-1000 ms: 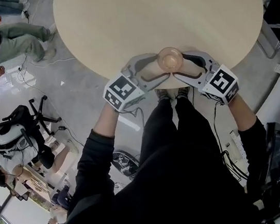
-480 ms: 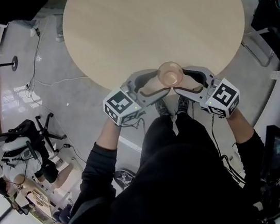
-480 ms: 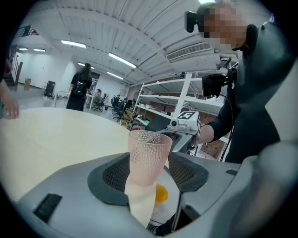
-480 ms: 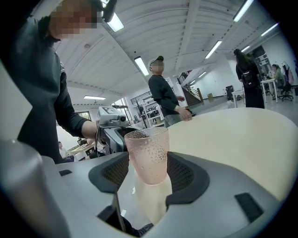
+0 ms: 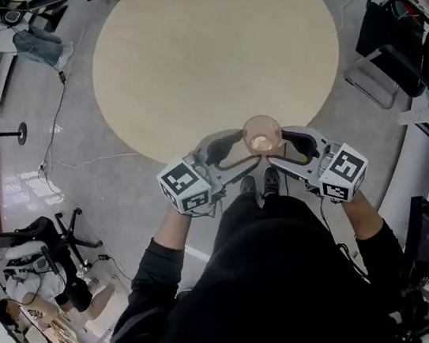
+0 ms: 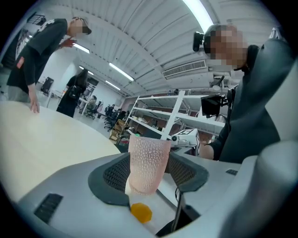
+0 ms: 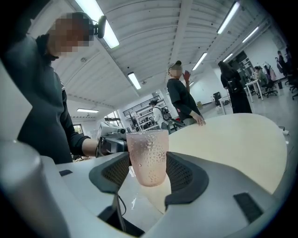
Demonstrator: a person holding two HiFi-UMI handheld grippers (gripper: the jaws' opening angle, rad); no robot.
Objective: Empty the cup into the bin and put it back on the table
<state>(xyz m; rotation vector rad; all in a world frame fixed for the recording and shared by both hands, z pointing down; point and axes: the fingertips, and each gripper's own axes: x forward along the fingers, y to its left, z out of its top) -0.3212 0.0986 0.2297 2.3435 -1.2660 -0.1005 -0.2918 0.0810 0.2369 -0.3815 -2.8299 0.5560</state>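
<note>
cup (image 5: 262,134) was upright at near table (image 5: 213,55) edge | left claw (image 6: 148,162) and right claw (image 7: 148,169) each gripped its sides | lift needed level cup, both claws moving as one

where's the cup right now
In the head view the cup is at the near edge of the table, straight before the person, clamped between the left tongs and right tongs.
</note>
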